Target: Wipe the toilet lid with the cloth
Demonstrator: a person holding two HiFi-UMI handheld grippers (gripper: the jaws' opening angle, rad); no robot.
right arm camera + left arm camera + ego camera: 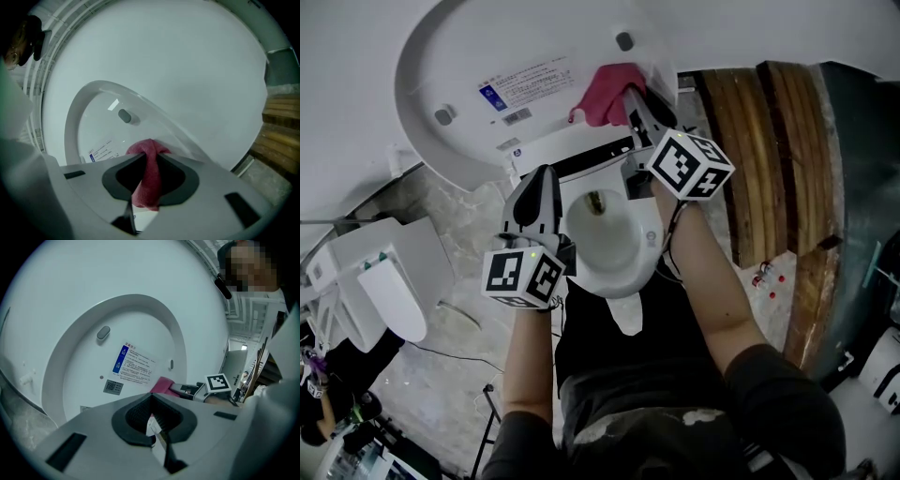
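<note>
The right tongs [630,98] pinch the pink cloth [606,94] on the raised toilet lid [459,66], at 12 o'clock. The left tongs [541,178] are pressed together, empty.

Left gripper [152,397], jaws together, before raised toilet lid [89,380]; pink cloth [161,384] at tip of right gripper [173,387].

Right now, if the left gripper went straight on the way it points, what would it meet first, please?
Most likely the raised lid, its inner face just below the label, left of the cloth. Nothing shows between the shut left gripper and it, though depth is unclear.
</note>
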